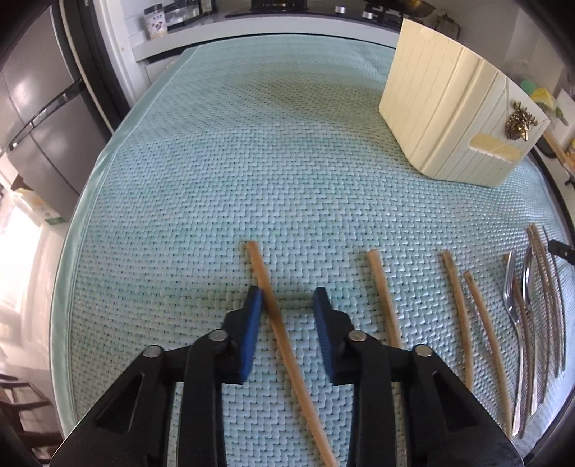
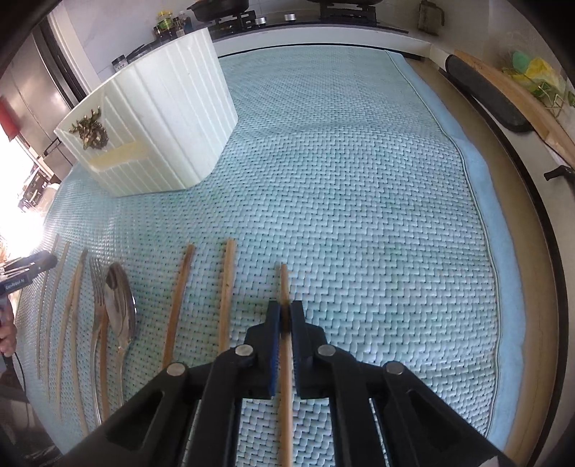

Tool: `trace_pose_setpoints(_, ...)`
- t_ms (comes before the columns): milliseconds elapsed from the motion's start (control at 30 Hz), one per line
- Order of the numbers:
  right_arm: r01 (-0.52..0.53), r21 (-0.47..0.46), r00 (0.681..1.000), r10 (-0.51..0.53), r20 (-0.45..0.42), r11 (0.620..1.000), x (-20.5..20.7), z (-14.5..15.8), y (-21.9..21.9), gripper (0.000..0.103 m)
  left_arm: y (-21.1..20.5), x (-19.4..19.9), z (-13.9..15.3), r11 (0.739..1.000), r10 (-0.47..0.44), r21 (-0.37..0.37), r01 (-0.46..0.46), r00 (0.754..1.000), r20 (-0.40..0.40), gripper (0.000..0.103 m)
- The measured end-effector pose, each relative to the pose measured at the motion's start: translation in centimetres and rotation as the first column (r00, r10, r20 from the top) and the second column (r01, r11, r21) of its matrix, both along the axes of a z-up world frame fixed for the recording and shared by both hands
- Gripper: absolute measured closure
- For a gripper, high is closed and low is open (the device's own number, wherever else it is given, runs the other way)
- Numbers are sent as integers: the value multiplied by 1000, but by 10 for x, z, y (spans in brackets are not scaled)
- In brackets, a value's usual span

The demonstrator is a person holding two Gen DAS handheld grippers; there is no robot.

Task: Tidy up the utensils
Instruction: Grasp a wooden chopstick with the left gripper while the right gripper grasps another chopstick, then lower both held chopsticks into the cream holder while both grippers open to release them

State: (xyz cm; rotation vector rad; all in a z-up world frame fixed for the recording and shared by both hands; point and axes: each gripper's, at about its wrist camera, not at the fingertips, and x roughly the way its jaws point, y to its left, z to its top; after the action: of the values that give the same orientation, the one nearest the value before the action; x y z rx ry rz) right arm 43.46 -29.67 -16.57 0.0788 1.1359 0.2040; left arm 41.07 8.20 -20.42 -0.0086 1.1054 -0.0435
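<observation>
Utensils lie in a loose row along the near part of a pale green woven mat [image 1: 251, 161]: wooden chopsticks on both sides, with a metal fork [image 1: 512, 287] and spoon [image 1: 527, 276] among them.

Seen from the left wrist, the mat's left border curves close to a grey fridge [image 1: 43, 118], and a wide stretch of bare herringbone weave runs ahead to the white counter [image 1: 251, 25]. The left gripper [image 1: 287, 298] tilts steeply down over the mat. Its blue pads stand apart and are not clamped. The leftmost chopstick [image 1: 258, 266], a slim round stick of light wood, lies on the mat between them, right against the left pad and clear of the right one. Two more sticks [image 1: 384, 298] [image 1: 456, 305] lie just beside it to the right, well apart from each other. Farther back on the right stands the cream holder [image 1: 442, 118], a ribbed box with flat panels, a slot handle and a brass ornament [image 1: 519, 120] on its end.

Seen from the right wrist, the holder sits back on the left with the cutlery below it. The right gripper [image 2: 285, 309], also pitched steeply down, has its pads closed tight on the rightmost chopstick [image 2: 284, 283], whose tip points away past the fingertips. To its right the mat is open weave up to a stitched hem, then a strip of blue cloth [image 2: 503, 287] at the table's rim.
</observation>
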Motion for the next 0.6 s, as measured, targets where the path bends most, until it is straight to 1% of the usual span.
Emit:
trace_pose_setpoints(33,4,18,1000,-4,13,1000,1,2,-3,97,0,0,0,1000,-1,-13,1,1000,5,95)
trace_pose_setpoints(67,7,38,1000,-8,27,999,8,4,-12,97,-1,0,1,999,1,-34,-1,1000,8,96)
trace_pose_setpoints(133,15,72,998,-20,60,997,8,14,-20,97,2,-1,6,997,10,-75,-7,999,32,98)
trace_pose_setpoints(200,14,94,994,-24,107,995,2,29,-24,97,3,-10,21,994,7,-109,2,997,79,98)
trace_pose_setpoints(267,3,98,986,-19,167,995,-7,49,-24,97,3,-22,43,990,1,-137,18,991,136,98)
trace_pose_setpoints(400,-32,126,960,-5,280,992,-35,94,-23,97,8,-50,93,982,-11,-179,57,969,246,98)
trace_pose_setpoints(533,-72,134,919,14,393,988,-78,140,-9,97,7,-87,137,975,-28,-197,102,937,348,98)
trace_pose_setpoints(567,-81,136,908,17,418,987,-94,144,-5,97,9,-88,144,974,-32,-197,112,929,369,98)
trace_pose_setpoints(600,-89,138,897,19,441,986,-106,151,-4,97,7,-98,152,973,-36,-198,122,920,390,98)
